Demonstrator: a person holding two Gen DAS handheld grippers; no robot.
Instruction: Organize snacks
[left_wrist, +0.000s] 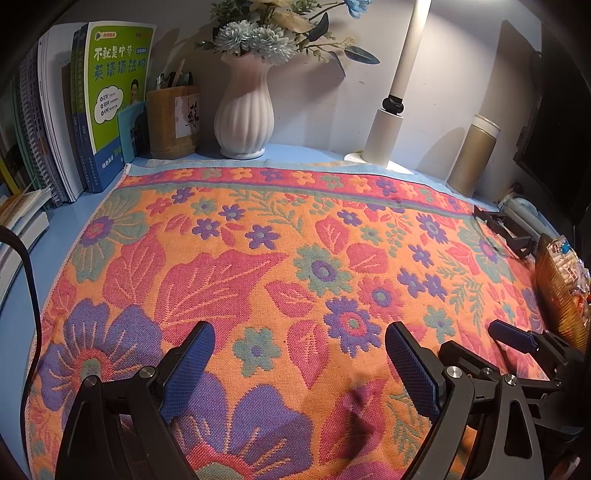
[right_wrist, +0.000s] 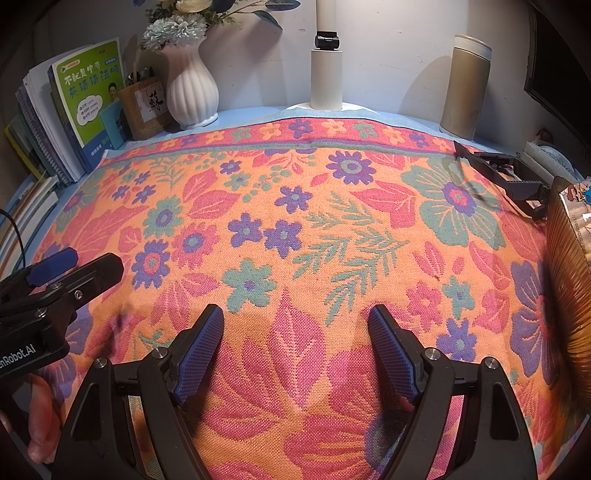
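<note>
Apparently finished: snack packets (right_wrist: 574, 206) sat in amber dish (right_wrist: 565, 280), far right; left gripper (left_wrist: 299, 362) and right gripper (right_wrist: 295, 350) spread, empty.

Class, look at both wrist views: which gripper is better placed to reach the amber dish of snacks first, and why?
Probably the right gripper: the amber dish lies at its right edge, close by. From the left gripper, the right one sits between it and the dish. Both are open and empty.

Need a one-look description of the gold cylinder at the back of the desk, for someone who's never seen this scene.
Start at the floral woven cloth covering the desk and follow its far edge to the right, past the white lamp post. The matte gold cylindrical flask stands upright against the wall there. Unlike the ribbed white vase and brown pen holder on the left, it is smooth, plain-sided and capped with a pale lid.
</note>
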